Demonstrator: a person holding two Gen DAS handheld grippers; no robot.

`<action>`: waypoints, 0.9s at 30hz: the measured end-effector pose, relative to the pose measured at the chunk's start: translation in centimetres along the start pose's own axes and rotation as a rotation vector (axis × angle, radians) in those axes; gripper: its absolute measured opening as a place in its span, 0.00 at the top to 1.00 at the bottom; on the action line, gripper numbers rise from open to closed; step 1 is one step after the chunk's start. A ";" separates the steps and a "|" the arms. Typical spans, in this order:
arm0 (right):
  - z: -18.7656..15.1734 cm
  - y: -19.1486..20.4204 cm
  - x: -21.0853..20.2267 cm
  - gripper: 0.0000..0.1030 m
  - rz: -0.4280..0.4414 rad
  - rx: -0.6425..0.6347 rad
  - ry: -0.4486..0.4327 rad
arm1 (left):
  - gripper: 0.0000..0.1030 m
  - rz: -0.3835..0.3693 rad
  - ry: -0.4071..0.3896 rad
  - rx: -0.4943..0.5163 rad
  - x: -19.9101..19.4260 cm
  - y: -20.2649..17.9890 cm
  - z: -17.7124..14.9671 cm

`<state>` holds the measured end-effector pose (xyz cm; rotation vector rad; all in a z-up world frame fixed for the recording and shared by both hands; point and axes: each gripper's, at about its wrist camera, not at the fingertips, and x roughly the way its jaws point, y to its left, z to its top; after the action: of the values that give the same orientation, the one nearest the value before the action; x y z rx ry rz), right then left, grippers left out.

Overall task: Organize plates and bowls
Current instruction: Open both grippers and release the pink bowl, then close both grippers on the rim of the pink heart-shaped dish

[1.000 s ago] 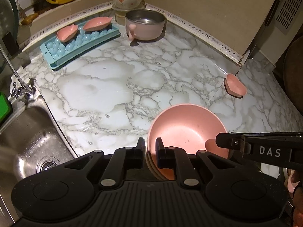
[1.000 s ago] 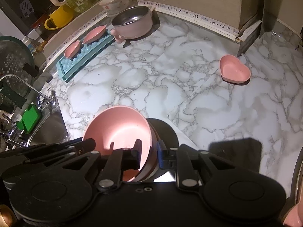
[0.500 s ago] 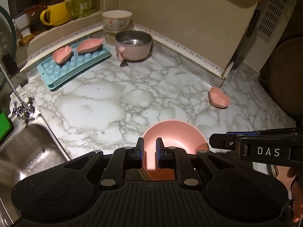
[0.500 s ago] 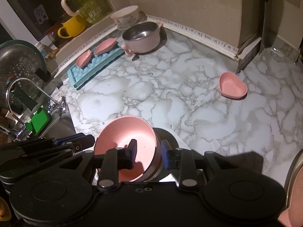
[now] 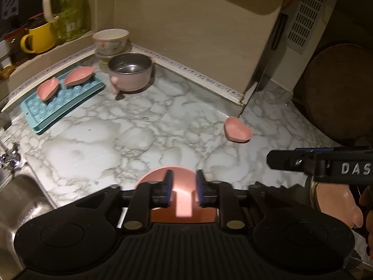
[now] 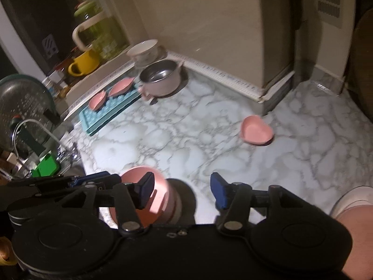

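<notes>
Status: both grippers have let go of the pink bowl stack (image 6: 149, 196), which sits on the marble counter (image 5: 130, 140) near its front edge, beside the sink (image 5: 16, 200).

Left gripper (image 5: 184, 190): jaws have just been opening, now a narrow gap. Top bowl shows through the gap, below the tips, and the pads aren't pressing on it.

Right gripper (image 6: 181, 190): jaws have just been opening too, now wide apart. Nothing between them but bare counter and the stack's shadow. Stack lies under its left finger, off-centre.

My read: stacking step is done and the next candidate is the heart-shaped pink dish (image 6: 256, 130), alone mid-counter near the wall corner.

Key geometry:
- dish is ahead of and to the right of both grippers, well apart from the stack
- right gripper is on the nearer side and already open wide, so it's the natural pick
- heart's lobes face right, point left in the right wrist view, so the long axis runs roughly across the view; a rim pinch on the near wall looks easier than spanning it

Other pink pieces: two leaf-shaped dishes (image 5: 67, 81) on the blue tray (image 5: 46, 116) at the far left, pink-sided metal pot (image 5: 130, 74) beside it.

Risk, as a guess: shallow dish may slide on the smooth counter when pinched.
</notes>
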<state>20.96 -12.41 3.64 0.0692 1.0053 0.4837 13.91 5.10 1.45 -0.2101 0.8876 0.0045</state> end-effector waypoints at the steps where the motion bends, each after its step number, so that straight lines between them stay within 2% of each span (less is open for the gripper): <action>1: 0.1 -0.5 -0.3 0.43 -0.010 0.006 -0.009 | 0.56 -0.001 -0.005 0.003 0.1 -0.3 0.1; 3: 0.4 -1.6 -0.7 0.38 -0.026 0.017 -0.025 | 0.37 0.003 -0.025 0.007 0.3 -1.0 0.4; 6: 0.9 -3.5 -1.2 0.34 -0.051 0.037 -0.043 | 0.35 0.006 -0.029 0.008 1.1 -2.0 1.1; 8: 1.2 -4.8 -1.3 0.27 -0.061 0.056 -0.047 | 0.34 0.004 -0.025 0.003 1.8 -2.6 1.5; 10: 1.5 -6.0 -1.2 0.20 -0.076 0.067 -0.050 | 0.27 0.009 -0.026 0.002 2.6 -3.3 1.9; 14: 2.4 -8.5 -0.6 0.09 -0.079 0.103 -0.040 | 0.23 0.000 -0.045 -0.017 4.3 -4.5 3.0; 20: 4.1 -12.7 2.0 0.08 -0.090 0.187 -0.008 | 0.23 0.034 0.016 -0.085 8.6 -5.7 5.5; 27: 5.3 -16.7 6.4 0.13 -0.092 0.225 0.062 | 0.23 0.085 0.082 -0.064 13.9 -7.2 7.8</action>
<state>34.11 -23.75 -3.16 0.2091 1.1163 0.2890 29.30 -1.65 -3.17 -0.2334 0.9786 0.1044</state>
